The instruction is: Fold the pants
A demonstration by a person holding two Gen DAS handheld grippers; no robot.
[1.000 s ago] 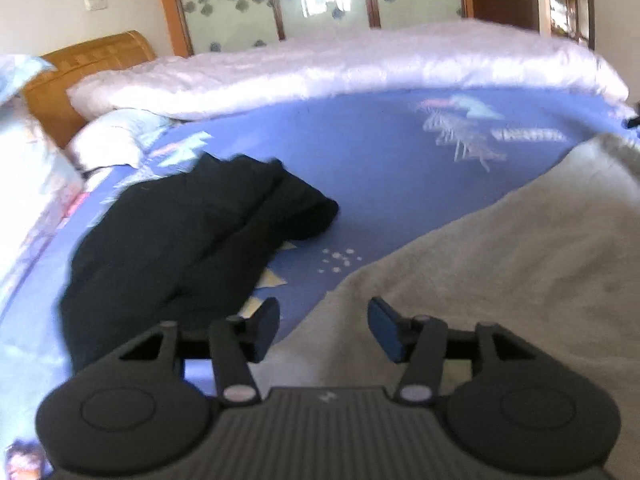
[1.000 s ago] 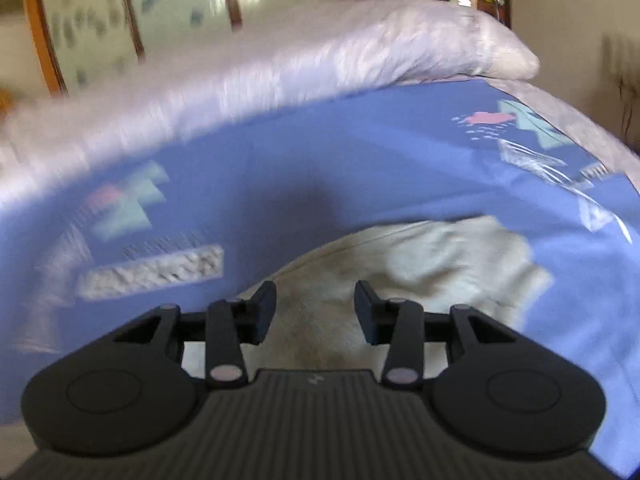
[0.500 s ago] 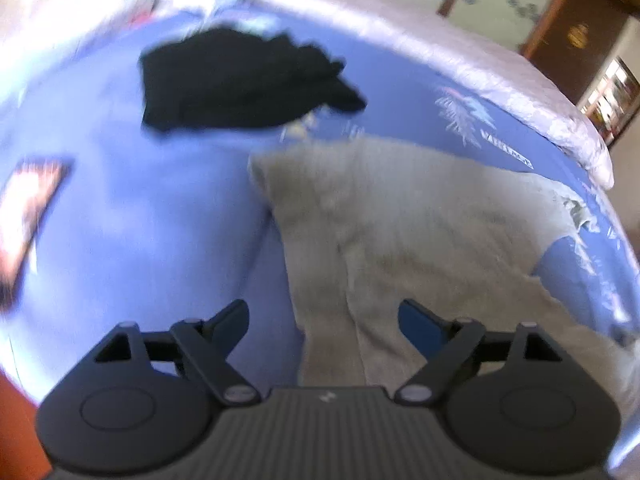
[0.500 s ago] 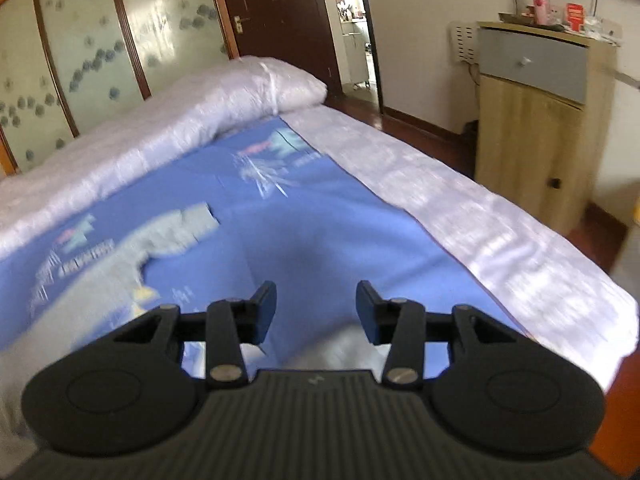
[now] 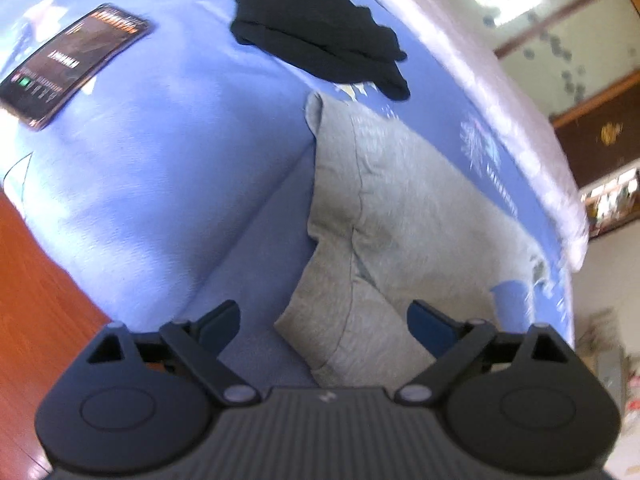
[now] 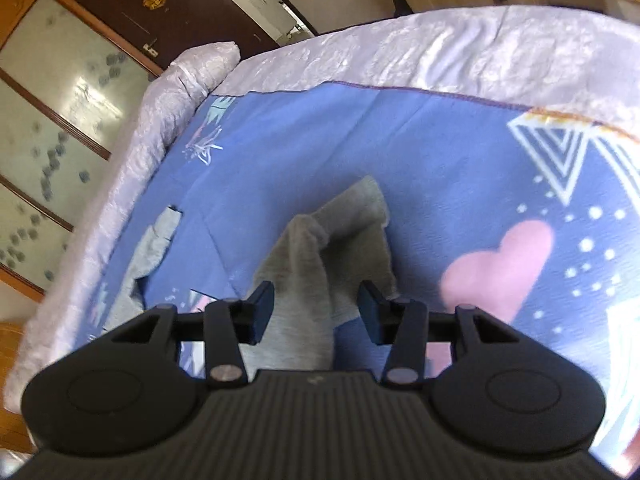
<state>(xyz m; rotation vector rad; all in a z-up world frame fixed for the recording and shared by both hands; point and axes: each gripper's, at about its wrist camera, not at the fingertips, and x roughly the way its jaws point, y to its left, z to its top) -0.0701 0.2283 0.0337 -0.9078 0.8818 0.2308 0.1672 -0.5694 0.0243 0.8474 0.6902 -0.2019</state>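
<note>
Grey pants (image 5: 404,216) lie spread on the blue patterned bed sheet. In the left wrist view their waist end reaches down between my open left gripper (image 5: 323,322), which hovers over that corner, jaws wide apart and empty. In the right wrist view a rumpled grey leg end (image 6: 328,248) lies on the sheet, running back between the jaws of my open, empty right gripper (image 6: 316,312). Whether either gripper touches the cloth is unclear.
A black garment (image 5: 316,36) lies bunched beyond the pants. A phone (image 5: 72,68) with a lit screen lies on the sheet at left. A pale quilt (image 6: 440,56) lines the bed's far side. Wooden floor (image 5: 36,288) shows past the bed edge.
Both grippers have swung down toward the bed. The left now looks over the pants' waist end with jaws opened wider. The right turned from the room to the leg end.
</note>
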